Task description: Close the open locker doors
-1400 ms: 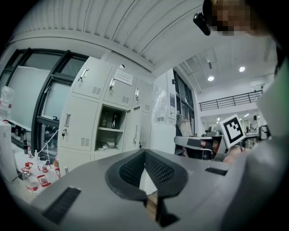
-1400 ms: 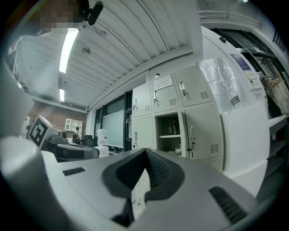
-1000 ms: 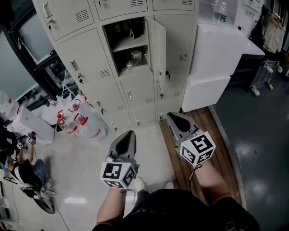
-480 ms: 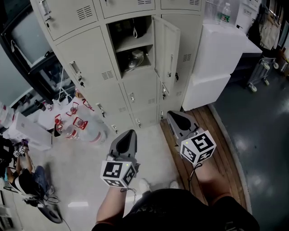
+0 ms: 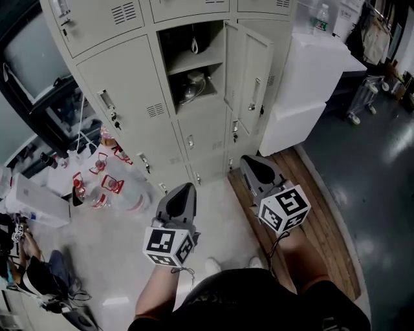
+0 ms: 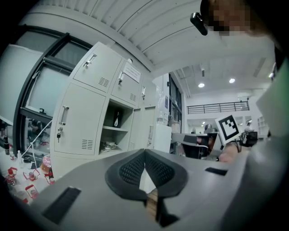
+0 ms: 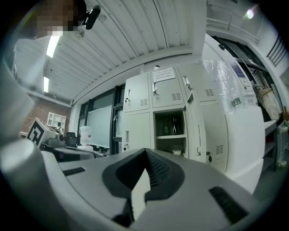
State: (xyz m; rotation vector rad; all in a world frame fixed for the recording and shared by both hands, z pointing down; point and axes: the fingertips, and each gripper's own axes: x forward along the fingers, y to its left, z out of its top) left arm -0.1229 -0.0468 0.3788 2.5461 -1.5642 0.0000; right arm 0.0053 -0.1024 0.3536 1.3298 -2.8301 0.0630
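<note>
A bank of beige lockers point(image 5: 123, 97) stands ahead. One compartment point(image 5: 191, 61) is open, with a shelf and some things inside. Its door point(image 5: 253, 81) swings out to the right, with a handle on its face. The same open compartment point(image 6: 113, 135) shows in the left gripper view, and the compartment point(image 7: 170, 131) with its door point(image 7: 198, 133) in the right gripper view. My left gripper point(image 5: 184, 192) and right gripper point(image 5: 249, 163) are held low in front of the lockers, well short of the door. Both are shut with nothing between the jaws.
Water jugs with red handles point(image 5: 103, 184) stand on the floor to the left of the lockers. A white cabinet point(image 5: 304, 84) with a bottle point(image 5: 317, 19) on top stands right of them. A wooden platform point(image 5: 323, 226) lies under my right side. A cart point(image 5: 362, 97) stands far right.
The view has drawn closer to the lockers and shifted a little. The open door now shows more of its face. Both grippers stay shut and keep the same place in the view.
</note>
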